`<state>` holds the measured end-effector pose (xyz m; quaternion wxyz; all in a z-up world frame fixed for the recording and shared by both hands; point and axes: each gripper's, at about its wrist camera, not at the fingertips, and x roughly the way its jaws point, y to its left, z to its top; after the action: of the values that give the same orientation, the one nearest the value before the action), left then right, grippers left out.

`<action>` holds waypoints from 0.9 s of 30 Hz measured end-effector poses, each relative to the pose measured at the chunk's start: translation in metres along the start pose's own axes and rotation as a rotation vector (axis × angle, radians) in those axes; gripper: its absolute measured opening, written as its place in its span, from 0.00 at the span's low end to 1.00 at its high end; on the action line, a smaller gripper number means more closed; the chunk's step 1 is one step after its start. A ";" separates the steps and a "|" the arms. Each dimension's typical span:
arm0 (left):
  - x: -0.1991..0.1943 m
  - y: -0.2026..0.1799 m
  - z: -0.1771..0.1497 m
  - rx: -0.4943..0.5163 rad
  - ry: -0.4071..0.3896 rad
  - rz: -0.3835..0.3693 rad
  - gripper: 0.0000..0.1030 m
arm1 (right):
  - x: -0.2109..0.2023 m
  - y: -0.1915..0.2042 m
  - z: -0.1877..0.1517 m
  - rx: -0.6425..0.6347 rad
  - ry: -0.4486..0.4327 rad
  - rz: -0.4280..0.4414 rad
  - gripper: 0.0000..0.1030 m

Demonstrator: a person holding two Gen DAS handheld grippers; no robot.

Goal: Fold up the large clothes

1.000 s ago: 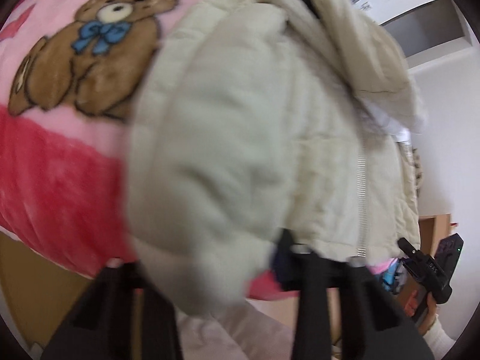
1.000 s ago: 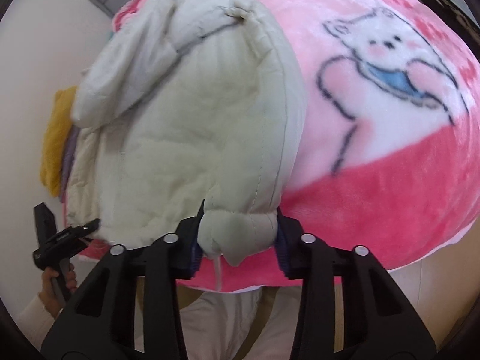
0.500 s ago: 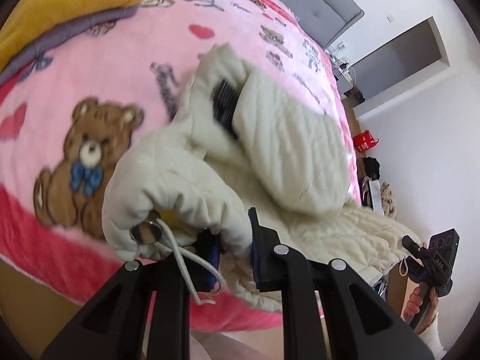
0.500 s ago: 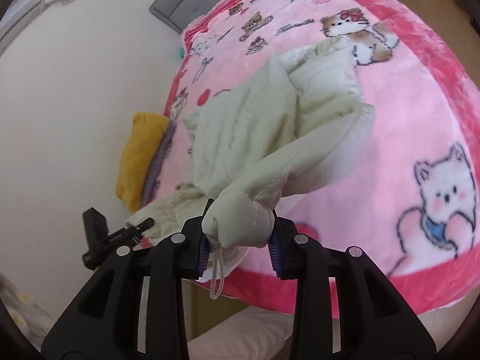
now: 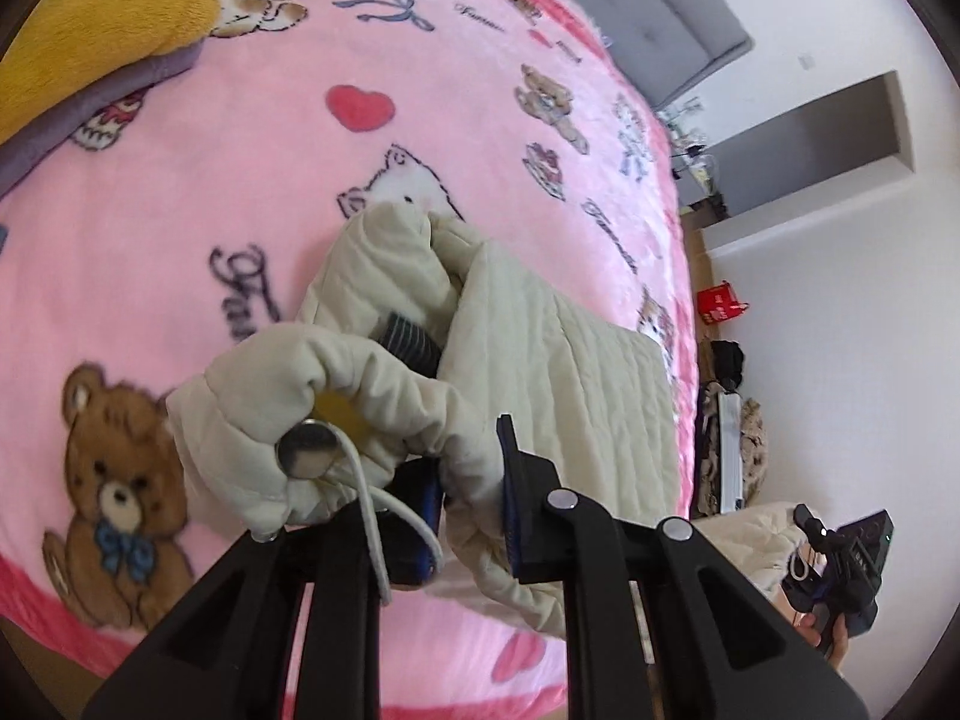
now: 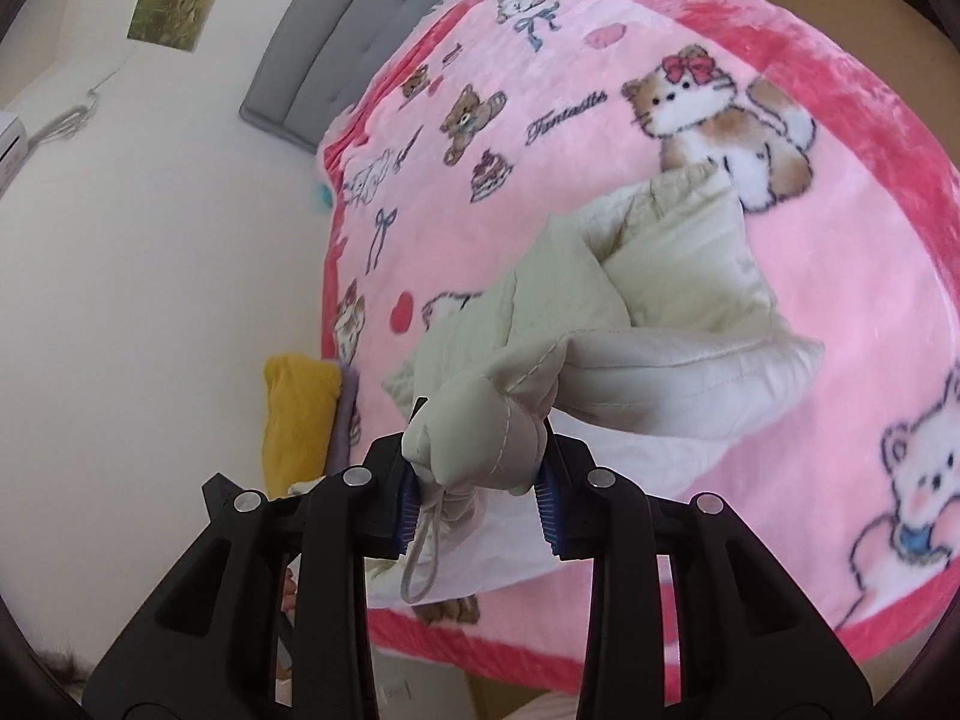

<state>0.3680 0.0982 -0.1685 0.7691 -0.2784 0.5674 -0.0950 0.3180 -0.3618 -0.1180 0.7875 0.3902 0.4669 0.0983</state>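
Observation:
A cream quilted jacket (image 5: 558, 360) lies partly folded on a pink cartoon blanket (image 5: 180, 192) over the bed. My left gripper (image 5: 468, 498) is shut on the jacket's hem corner, where a metal snap (image 5: 306, 450) and a white drawstring (image 5: 372, 516) show. My right gripper (image 6: 477, 501) is shut on the other hem corner of the jacket (image 6: 678, 276), with a drawstring loop (image 6: 420, 564) hanging below. Both corners are lifted above the bed's near edge. The right gripper also shows at the far right of the left wrist view (image 5: 840, 564).
A yellow and purple pile of folded clothes (image 5: 96, 18) sits on the bed's left side, also in the right wrist view (image 6: 300, 414). A grey headboard (image 6: 336, 42) stands at the far end. A red box (image 5: 720, 303) and clutter lie on the floor.
Both grippers have pulled back and up from the bed with the jacket's hem corners. The jacket has gone from filling the views to hanging stretched over the blanket.

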 end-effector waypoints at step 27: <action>0.145 -0.032 0.127 0.052 -0.059 0.245 0.22 | 0.222 -0.071 0.150 -0.101 0.278 -0.368 0.29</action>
<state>0.5402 0.0452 -0.2447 0.7982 -0.1898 0.5717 -0.0067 0.5461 -0.3731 -0.2760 0.7388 0.2414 0.6286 0.0290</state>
